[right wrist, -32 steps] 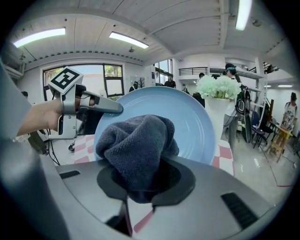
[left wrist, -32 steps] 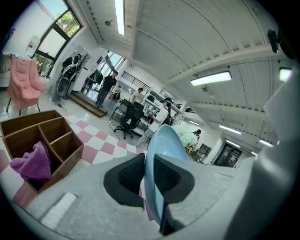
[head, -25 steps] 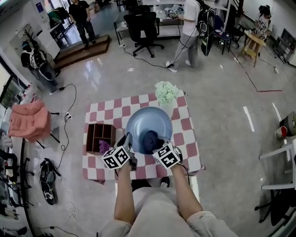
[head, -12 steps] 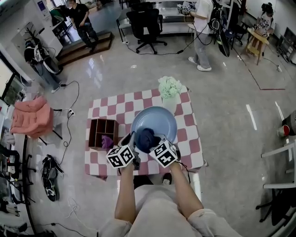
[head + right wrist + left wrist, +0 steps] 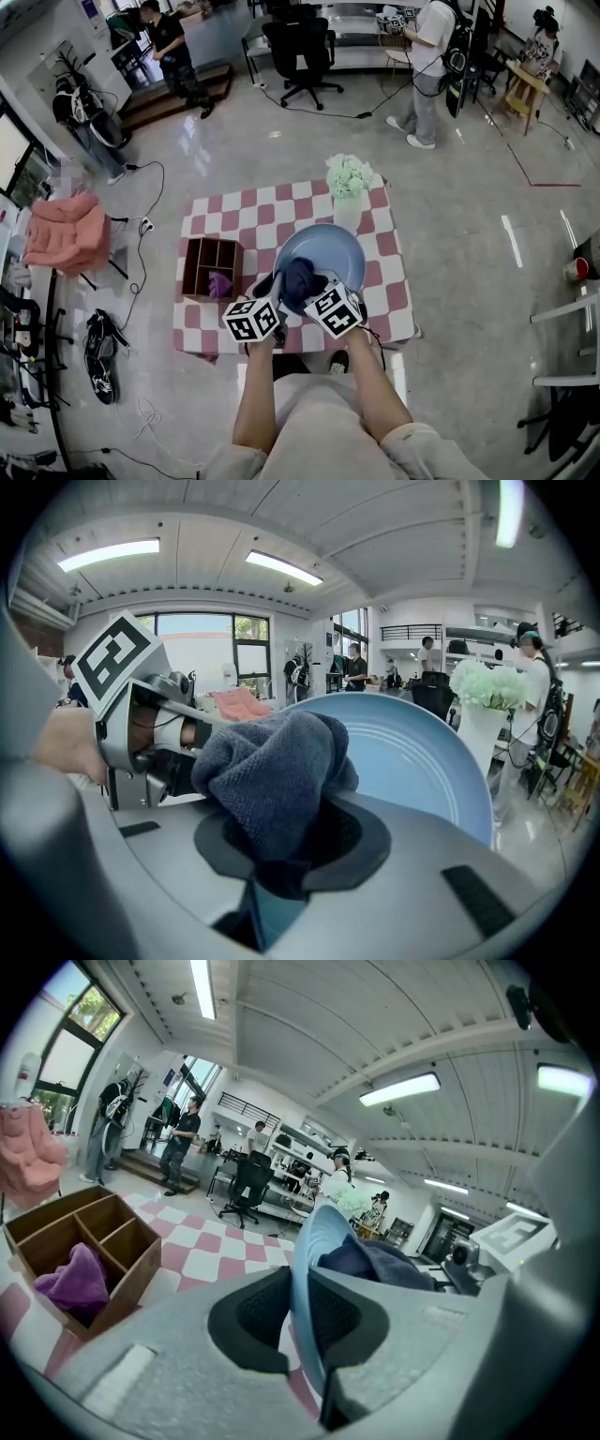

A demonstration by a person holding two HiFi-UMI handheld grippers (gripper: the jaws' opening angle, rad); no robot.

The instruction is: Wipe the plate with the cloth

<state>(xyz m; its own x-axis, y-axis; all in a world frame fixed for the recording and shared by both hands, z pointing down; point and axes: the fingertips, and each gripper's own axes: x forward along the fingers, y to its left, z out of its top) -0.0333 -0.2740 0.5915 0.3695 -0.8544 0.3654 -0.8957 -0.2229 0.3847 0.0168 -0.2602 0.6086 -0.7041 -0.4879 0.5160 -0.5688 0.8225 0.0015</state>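
Head view is showing the person's two forearms reaching out from the near edge toward a red-and-white checked worktop [image 5: 216,217]. At the near side of the worktop, the left claw [image 5: 269,289] is gripping the near-left rim of a light blue plate [image 5: 328,248]. In the left gripper view, the rim is sitting edge-on between the two dark pads, which are clamping it from both sides. Just to its right, the right claw [image 5: 311,289] is clamping a bunched dark blue cloth [image 5: 298,278]. The right gripper view is showing the cloth bulging out from between the jaws and lying against the near part of the plate's face. Left of the plate, a wooden divided box [image 5: 199,258] is sitting on the worktop, holding a purple cloth [image 5: 219,282] in its near right compartment. Beyond the plate, at the far edge, a white vase of pale green flowers [image 5: 349,178] is standing upright. Farther off, on the shiny floor, a black office chair [image 5: 300,42] is standing, with people nearby.
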